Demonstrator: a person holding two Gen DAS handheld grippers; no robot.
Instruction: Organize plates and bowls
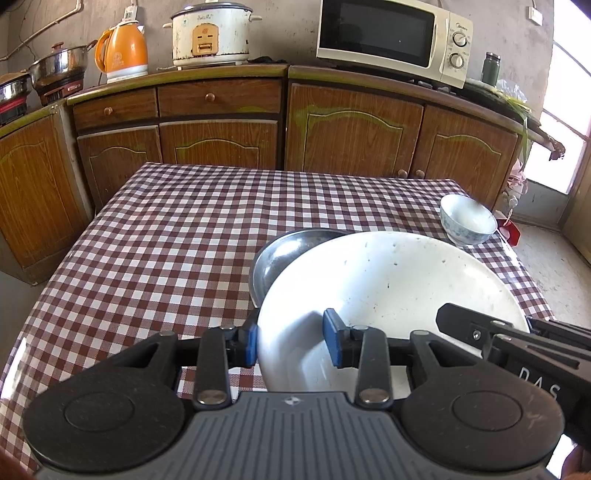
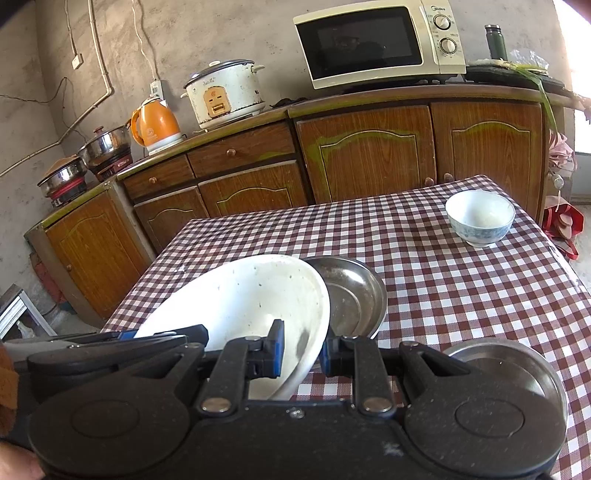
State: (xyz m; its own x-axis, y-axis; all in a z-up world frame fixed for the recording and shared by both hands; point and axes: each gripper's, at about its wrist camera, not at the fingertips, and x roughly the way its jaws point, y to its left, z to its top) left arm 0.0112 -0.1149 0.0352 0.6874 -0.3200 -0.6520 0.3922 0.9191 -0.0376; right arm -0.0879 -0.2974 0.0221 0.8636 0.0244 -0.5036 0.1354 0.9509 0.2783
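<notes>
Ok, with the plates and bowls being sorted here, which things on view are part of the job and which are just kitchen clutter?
Part of the job:
- white plate, gripped at its rim by both the left gripper and the right gripper
- steel dish behind it
- second steel dish near the right gripper
- blue-patterned bowl

Just lying about:
- microwave
- rice cooker
- orange kettle
- green flask

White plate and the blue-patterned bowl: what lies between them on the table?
In the right wrist view, a steel dish sits just behind the white plate; beyond it only bare checked tablecloth reaches the bowl.
</notes>
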